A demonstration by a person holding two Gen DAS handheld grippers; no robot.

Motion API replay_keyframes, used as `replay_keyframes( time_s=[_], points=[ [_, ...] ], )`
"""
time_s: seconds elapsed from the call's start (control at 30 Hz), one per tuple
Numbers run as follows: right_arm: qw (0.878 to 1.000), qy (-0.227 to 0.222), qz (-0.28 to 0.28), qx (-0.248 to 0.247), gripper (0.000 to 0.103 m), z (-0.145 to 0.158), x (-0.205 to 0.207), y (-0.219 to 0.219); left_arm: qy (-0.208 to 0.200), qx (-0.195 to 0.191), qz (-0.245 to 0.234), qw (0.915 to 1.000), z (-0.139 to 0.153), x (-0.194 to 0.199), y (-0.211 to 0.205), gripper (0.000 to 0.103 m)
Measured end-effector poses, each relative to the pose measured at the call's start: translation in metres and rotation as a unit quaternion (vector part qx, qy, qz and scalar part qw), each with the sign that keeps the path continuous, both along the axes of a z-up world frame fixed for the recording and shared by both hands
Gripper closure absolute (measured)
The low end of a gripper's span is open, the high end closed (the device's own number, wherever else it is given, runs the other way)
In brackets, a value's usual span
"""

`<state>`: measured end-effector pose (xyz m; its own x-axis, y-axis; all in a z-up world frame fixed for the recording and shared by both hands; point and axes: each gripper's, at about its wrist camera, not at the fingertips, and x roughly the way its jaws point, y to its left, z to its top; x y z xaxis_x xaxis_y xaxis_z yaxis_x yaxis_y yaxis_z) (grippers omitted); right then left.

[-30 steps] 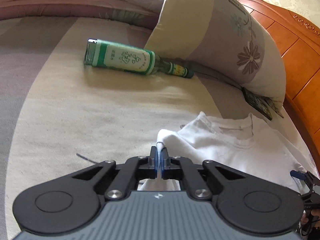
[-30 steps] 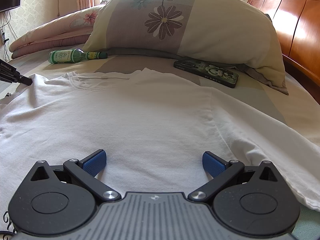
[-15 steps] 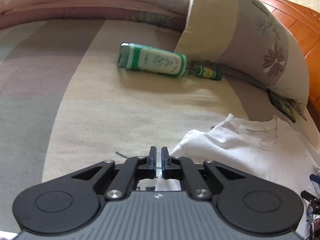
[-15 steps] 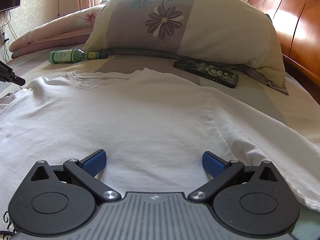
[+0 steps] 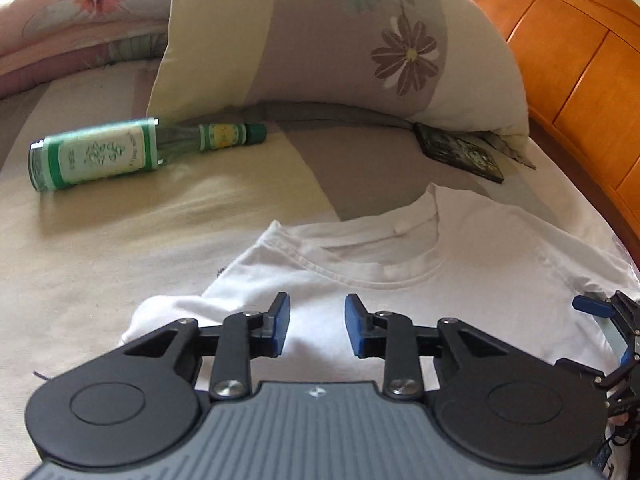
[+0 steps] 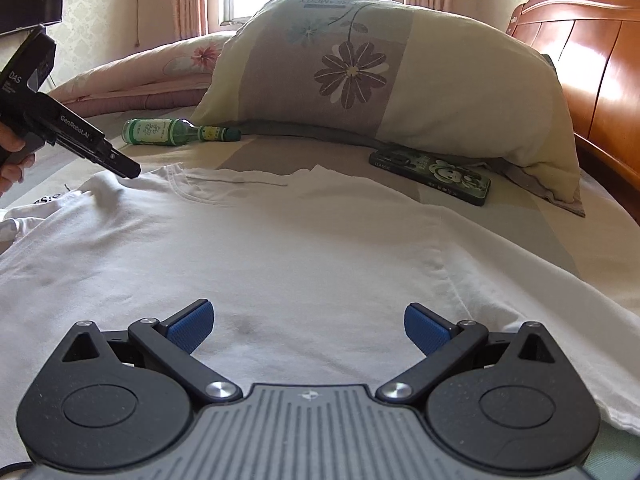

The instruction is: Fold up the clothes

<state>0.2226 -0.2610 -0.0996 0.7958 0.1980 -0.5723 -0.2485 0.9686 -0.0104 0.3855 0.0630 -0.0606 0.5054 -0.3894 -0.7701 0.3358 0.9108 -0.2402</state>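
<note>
A white T-shirt (image 5: 480, 264) (image 6: 280, 248) lies spread flat on the bed, its collar (image 5: 372, 264) toward the pillow. My left gripper (image 5: 316, 320) hovers over the shirt's shoulder just short of the collar. Its jaws are opening and nothing is between them. In the right wrist view the left gripper (image 6: 124, 168) points down at that shoulder from the left, with a hand (image 6: 12, 152) behind it. My right gripper (image 6: 308, 322) stands wide open, low over the shirt's body, holding nothing. Its blue fingertip (image 5: 592, 306) shows at the left wrist view's right edge.
A green glass bottle (image 5: 96, 156) (image 6: 160, 132) lies on its side on the sheet, left of the collar. A flowered pillow (image 5: 340, 40) (image 6: 380, 80) leans behind the shirt, with a dark phone case (image 5: 460, 152) (image 6: 432, 176) at its foot. A wooden headboard (image 5: 580, 60) bounds the right; a folded quilt (image 6: 140, 80) lies behind.
The left gripper let go of the shirt's sleeve edge, swung right over the shoulder toward the collar, and its jaws came apart. The right gripper has stayed still.
</note>
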Motion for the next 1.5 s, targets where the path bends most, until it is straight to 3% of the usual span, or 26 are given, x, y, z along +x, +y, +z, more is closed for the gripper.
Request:
replay_keyframes(
  time_s=[0.03, 0.13, 0.23, 0.33, 0.43, 0.5, 0.6, 0.77, 0.87, 1.0, 1.03, 1.13, 1.2, 1.3, 1.37, 1.4, 1.43, 1.5],
  points=[
    [1.0, 0.001, -0.002, 0.002, 0.0, 0.0, 0.0, 0.0, 0.019, 0.011, 0.014, 0.9997, -0.007, 0.008, -0.004, 0.072],
    [1.0, 0.001, -0.009, 0.004, 0.0, 0.0, 0.001, -0.001, 0.008, 0.02, 0.053, 0.9983, -0.023, 0.028, -0.01, 0.073],
    [1.0, 0.006, -0.017, 0.012, 0.0, -0.001, 0.003, -0.006, -0.02, -0.003, 0.08, 0.9966, -0.027, 0.049, -0.014, 0.071],
    [1.0, 0.011, -0.022, 0.018, 0.0, -0.003, 0.005, -0.009, -0.037, 0.027, 0.082, 0.9956, -0.022, 0.058, -0.025, 0.071],
    [1.0, 0.006, -0.021, 0.019, 0.0, -0.001, 0.004, -0.009, -0.048, 0.023, 0.085, 0.9949, -0.008, 0.042, -0.021, 0.07],
    [1.0, 0.001, -0.019, 0.02, 0.0, 0.001, 0.002, -0.008, -0.064, 0.014, 0.079, 0.9947, 0.005, 0.022, -0.016, 0.052],
    [1.0, -0.003, -0.016, 0.026, 0.0, 0.005, -0.001, -0.007, -0.058, 0.001, 0.07, 0.9959, 0.014, -0.009, -0.007, 0.04],
    [0.999, -0.007, -0.016, 0.027, 0.0, 0.007, -0.002, -0.006, 0.007, -0.013, 0.107, 0.9941, -0.017, -0.015, 0.016, 0.04],
    [0.999, -0.007, -0.016, 0.027, 0.0, 0.007, -0.002, -0.006, -0.032, 0.013, 0.144, 0.9891, -0.032, -0.003, 0.031, 0.039],
    [1.0, -0.005, -0.018, 0.024, 0.0, 0.006, -0.001, -0.007, -0.044, 0.022, 0.177, 0.9829, -0.029, 0.01, 0.04, 0.042],
    [0.999, -0.004, -0.018, 0.026, 0.0, 0.006, -0.001, -0.008, -0.045, 0.044, 0.181, 0.9815, -0.025, 0.008, 0.038, 0.042],
    [0.999, -0.003, -0.017, 0.031, 0.0, 0.006, -0.001, -0.008, -0.06, 0.023, 0.149, 0.9868, -0.011, -0.017, 0.034, 0.04],
    [0.999, -0.004, -0.016, 0.028, 0.0, 0.006, -0.002, -0.006, -0.07, -0.004, 0.11, 0.9914, -0.004, -0.041, 0.029, 0.032],
    [1.0, -0.002, -0.014, 0.026, 0.0, 0.005, -0.002, -0.004, -0.046, -0.02, 0.062, 0.9968, -0.013, -0.061, 0.022, 0.029],
    [1.0, -0.001, -0.013, 0.025, 0.0, 0.004, -0.001, -0.003, -0.027, 0.028, 0.07, 0.9968, -0.024, -0.066, 0.022, 0.03],
    [1.0, -0.001, -0.013, 0.024, 0.0, 0.004, -0.001, -0.003, -0.032, 0.065, 0.073, 0.9947, -0.029, -0.069, 0.024, 0.036],
    [1.0, 0.0, -0.014, 0.025, 0.0, 0.004, -0.001, -0.003, -0.05, 0.077, 0.064, 0.9937, -0.029, -0.076, 0.026, 0.035],
    [1.0, 0.002, -0.017, 0.026, 0.0, 0.004, 0.001, -0.006, -0.038, 0.109, 0.082, 0.9899, -0.025, -0.078, 0.026, 0.034]
  ],
)
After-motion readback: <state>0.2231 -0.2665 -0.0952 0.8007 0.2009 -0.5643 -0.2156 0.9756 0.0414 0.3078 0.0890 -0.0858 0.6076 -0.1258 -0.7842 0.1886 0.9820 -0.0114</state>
